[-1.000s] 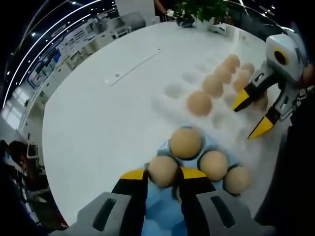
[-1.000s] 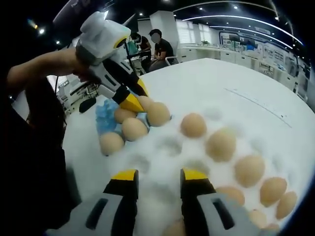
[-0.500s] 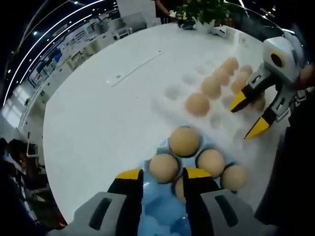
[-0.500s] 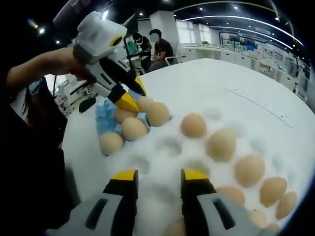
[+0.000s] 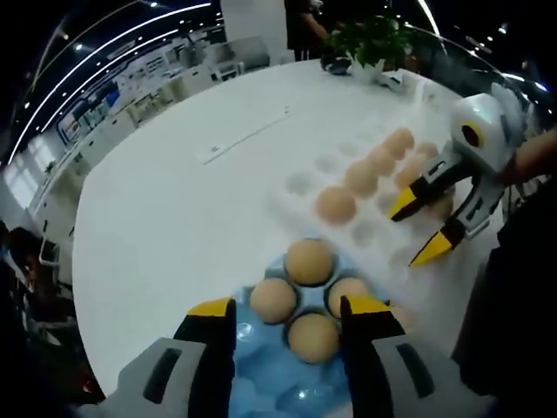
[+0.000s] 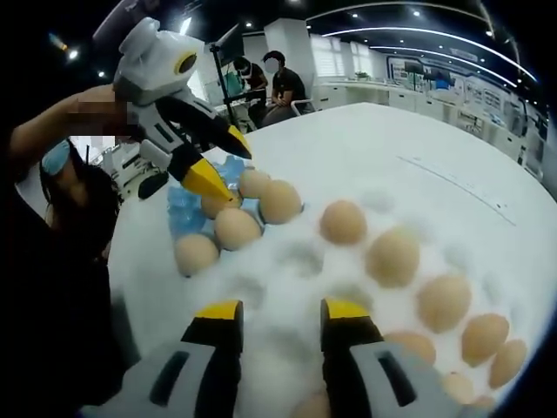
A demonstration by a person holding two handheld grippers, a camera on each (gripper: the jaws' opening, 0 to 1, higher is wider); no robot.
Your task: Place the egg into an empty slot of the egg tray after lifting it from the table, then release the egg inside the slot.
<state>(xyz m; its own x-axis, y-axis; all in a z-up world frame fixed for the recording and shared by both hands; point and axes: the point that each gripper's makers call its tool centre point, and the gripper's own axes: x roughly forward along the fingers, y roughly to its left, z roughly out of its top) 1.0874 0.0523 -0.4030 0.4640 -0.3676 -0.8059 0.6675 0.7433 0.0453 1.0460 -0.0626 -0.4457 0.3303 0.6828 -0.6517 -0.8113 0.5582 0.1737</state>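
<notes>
Four tan eggs sit in a blue egg tray; one egg lies just below my left gripper, which is open with nothing between its fingers. A white egg tray to the right holds a row of eggs. My right gripper hovers open above the white tray's near side. In the right gripper view, the left gripper hangs open above the blue tray, clear of its eggs. My right gripper stands open over empty slots of the white tray.
The round white table stretches far to the left, bearing a thin white strip. A potted plant stands at its far edge. Seated people are beyond the table. A person's sleeve is at the left.
My left gripper let go of the egg it held in the blue tray, opened wider and rose clear of it. The right gripper stayed over the white tray.
</notes>
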